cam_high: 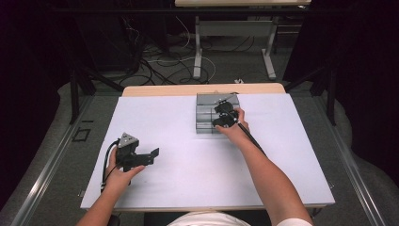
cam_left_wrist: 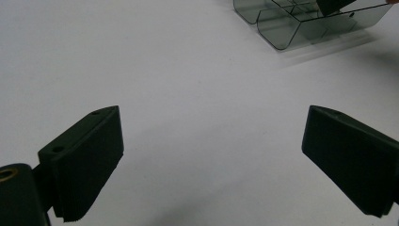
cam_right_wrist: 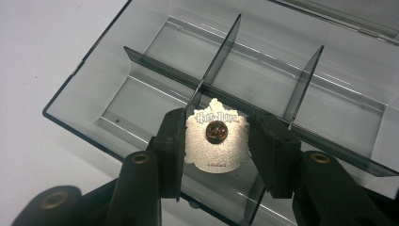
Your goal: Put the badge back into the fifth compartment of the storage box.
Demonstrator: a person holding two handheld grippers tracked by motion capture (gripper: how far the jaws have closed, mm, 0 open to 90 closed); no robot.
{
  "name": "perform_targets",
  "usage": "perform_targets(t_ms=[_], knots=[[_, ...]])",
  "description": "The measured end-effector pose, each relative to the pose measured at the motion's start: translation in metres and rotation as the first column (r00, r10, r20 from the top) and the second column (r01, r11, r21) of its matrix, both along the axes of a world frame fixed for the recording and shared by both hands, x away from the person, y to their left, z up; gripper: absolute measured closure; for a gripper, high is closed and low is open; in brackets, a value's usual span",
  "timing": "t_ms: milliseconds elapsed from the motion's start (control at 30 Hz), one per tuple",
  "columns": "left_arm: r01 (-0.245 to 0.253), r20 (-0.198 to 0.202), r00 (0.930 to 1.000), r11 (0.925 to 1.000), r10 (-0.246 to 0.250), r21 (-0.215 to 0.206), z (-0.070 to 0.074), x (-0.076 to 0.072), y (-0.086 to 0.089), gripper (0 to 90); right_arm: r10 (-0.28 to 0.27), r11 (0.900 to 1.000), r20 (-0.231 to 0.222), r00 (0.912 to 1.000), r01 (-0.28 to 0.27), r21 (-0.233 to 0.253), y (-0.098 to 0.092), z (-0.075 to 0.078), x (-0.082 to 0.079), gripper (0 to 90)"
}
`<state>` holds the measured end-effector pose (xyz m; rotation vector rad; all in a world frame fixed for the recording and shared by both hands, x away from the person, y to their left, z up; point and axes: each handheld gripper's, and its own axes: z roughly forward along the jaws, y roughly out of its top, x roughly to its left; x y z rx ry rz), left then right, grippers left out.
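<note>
While the white table [cam_high: 179, 165] lies bare around both hands, the clear compartment box [cam_right_wrist: 141, 94] sits near its far edge. Thin dividers [cam_right_wrist: 221, 47] cross beneath the right gripper [cam_right_wrist: 216, 141], clamped on a silver pin badge [cam_right_wrist: 215, 141] above them. Well apart, the left gripper [cam_left_wrist: 211, 155] rests spread wide.

Pin badge [cam_right_wrist: 216, 139]: silvery, shield-shaped, back side facing the camera, brass-coloured clutch at its centre, lettering embossed above the clutch. It is sitting upright between the jaws of the right gripper [cam_right_wrist: 216, 150], gripped at both side edges. It is hanging over the smoky transparent organiser box [cam_right_wrist: 141, 84], lid open, above where two dividers cross. Box is resting on the white table's far middle [cam_high: 209, 117].
</note>
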<state>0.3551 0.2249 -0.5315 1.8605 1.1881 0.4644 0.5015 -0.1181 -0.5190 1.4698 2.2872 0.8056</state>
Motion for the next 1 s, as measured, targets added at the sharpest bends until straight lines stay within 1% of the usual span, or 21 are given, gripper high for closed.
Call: perform_targets(t_ms=[33,67,100,133,200,267,400,433,467,500,533,600,633,767,800,833,867,900,933,967,1000], knots=[[0.0,0.0,1.0,1.0,0.0,0.001,0.0001,-0.0001,0.0,6.2,0.003,1.0,-0.001,1.0,-0.003,-0.001,0.0,-0.0003,0.0002,57.5],[0.001,0.001,1.0,1.0,-0.001,0.0,0.0001,-0.0001,0.0,6.2,0.009,1.0,0.009,0.9999,-0.009,0.005,-0.0004,-0.0017,0.0007,57.4],[0.0,0.0,1.0,1.0,0.0,0.0,0.0001,-0.0001,0.0,6.2,0.012,1.0,0.003,0.9999,-0.012,0.006,-0.0004,-0.0018,0.0008,57.5],[0.0,0.0,1.0,1.0,0.0,0.0,0.0001,-0.0001,0.0001,6.2,0.009,1.0,0.001,1.0,-0.009,-0.007,-0.0005,-0.0016,0.0008,57.5],[0.0,0.0,1.0,1.0,0.0,0.0,0.0,0.0,0.0002,6.2,0.012,1.0,-0.003,0.9999,-0.012,-0.008,-0.0007,-0.0016,0.0011,57.4],[0.0,0.0,1.0,1.0,0.0,0.0,0.0,0.0001,0.0002,6.2,0.001,1.0,-0.007,1.0,-0.001,0.001,0.0,-0.0016,0.001,57.4],[0.0,0.0,1.0,1.0,0.0,0.001,0.0,0.0,0.0,6.2,0.0,1.0,-0.01,1.0,0.0,-0.003,-0.0014,-0.0018,0.0014,57.4],[0.001,0.0,1.0,1.0,-0.001,0.001,0.0,0.0,0.0,6.2,-0.004,1.0,-0.007,1.0,0.004,-0.005,-0.0014,-0.0019,0.0015,57.4],[0.001,0.0,1.0,1.0,-0.001,0.001,0.0001,0.0,0.0,6.2,-0.003,1.0,0.002,1.0,0.003,0.004,-0.0016,-0.0027,0.0018,57.4],[0.001,0.0,1.0,1.0,-0.001,0.0,0.0001,0.0,0.0,6.2,-0.009,1.0,-0.008,0.9999,0.009,-0.007,-0.0019,-0.002,0.0016,57.4],[0.0,0.0,1.0,1.0,0.0,0.0,0.0,0.0001,0.0001,6.2,-0.011,1.0,-0.008,0.9999,0.011,-0.002,-0.0019,-0.0019,0.0016,57.5],[0.0,0.0,1.0,1.0,0.0,0.0,0.0,0.0003,0.0001,6.2,-0.011,1.0,-0.006,0.9999,0.011,-0.005,-0.0028,-0.0007,0.0016,55.8],[0.0,0.0,1.0,1.0,0.0,0.001,0.0,0.0003,0.0,6.2,-0.012,1.0,-0.006,0.9999,0.012,0.003,-0.0027,-0.0002,0.0014,55.1],[0.0,0.0,1.0,1.0,0.0,0.001,0.0002,0.0004,0.0,6.2,-0.012,1.0,-0.001,0.9999,0.012,0.005,-0.0046,0.0019,0.0009,52.7],[-0.004,0.005,1.0,1.0,0.004,-0.002,-0.0003,0.0006,-0.0002,6.2,-0.014,1.0,-0.002,0.9999,0.014,0.01,-0.0047,0.0021,0.0008,51.3],[-0.004,0.005,1.0,1.0,0.004,-0.002,-0.0003,0.0007,-0.0002,6.2,-0.015,1.0,-0.006,0.9999,0.016,0.021,-0.0052,0.003,0.0006,50.2],[-0.004,0.003,1.0,1.0,0.004,-0.002,-0.0003,0.0007,-0.0001,6.2,-0.02,0.999,-0.001,0.9998,0.02,0.039,-0.005,0.0026,0.0006,49.4],[-0.005,0.003,1.0,1.0,0.005,-0.002,-0.0004,0.0008,-0.0002,6.2,-0.022,0.999,0.002,0.9998,0.022,0.031,-0.0051,0.0035,0.0,48.2],[-0.001,-0.002,1.0,1.0,0.001,0.0,0.0,0.0008,0.0003,6.2,-0.014,0.999,0.013,0.9998,0.013,0.041,-0.0053,0.0033,-0.0004,46.1],[-0.002,-0.004,1.0,1.0,0.002,0.0,0.0,0.0009,0.0004,6.2,-0.009,1.0,0.009,0.9999,0.009,0.028,-0.0054,0.0045,-0.0009,44.0],[-0.005,0.0,1.0,1.0,0.005,-0.002,-0.0004,0.0012,0.0002,6.2,-0.01,1.0,0.013,0.9999,0.009,0.03,-0.0048,0.005,-0.0016,42.0]])
